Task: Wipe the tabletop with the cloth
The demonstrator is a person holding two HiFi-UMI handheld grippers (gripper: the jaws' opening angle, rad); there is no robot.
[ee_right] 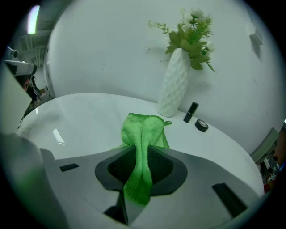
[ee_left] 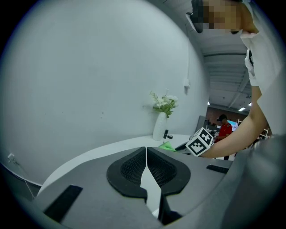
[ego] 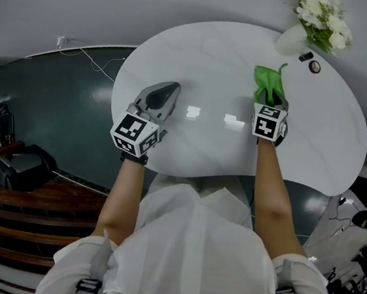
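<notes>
A green cloth [ego: 269, 84] [ee_right: 142, 143] is pinched in my right gripper [ego: 269, 101] [ee_right: 142, 154], which is shut on it. The cloth's free end spreads forward onto the white tabletop [ego: 213, 61] [ee_right: 89, 112], toward the far right of the table. My left gripper [ego: 164, 96] [ee_left: 146, 154] hovers over the table's left part, jaws closed together with nothing between them. In the left gripper view the green cloth [ee_left: 167, 146] shows small beyond the jaws, beside the right gripper's marker cube [ee_left: 200, 141].
A white ribbed vase [ee_right: 174, 85] [ego: 293, 38] with white flowers stands at the far right edge of the table. Next to it lie a small black tube [ee_right: 191, 112] and a round black cap [ee_right: 201, 125] [ego: 315, 66]. The dark floor [ego: 55, 115] lies to the left.
</notes>
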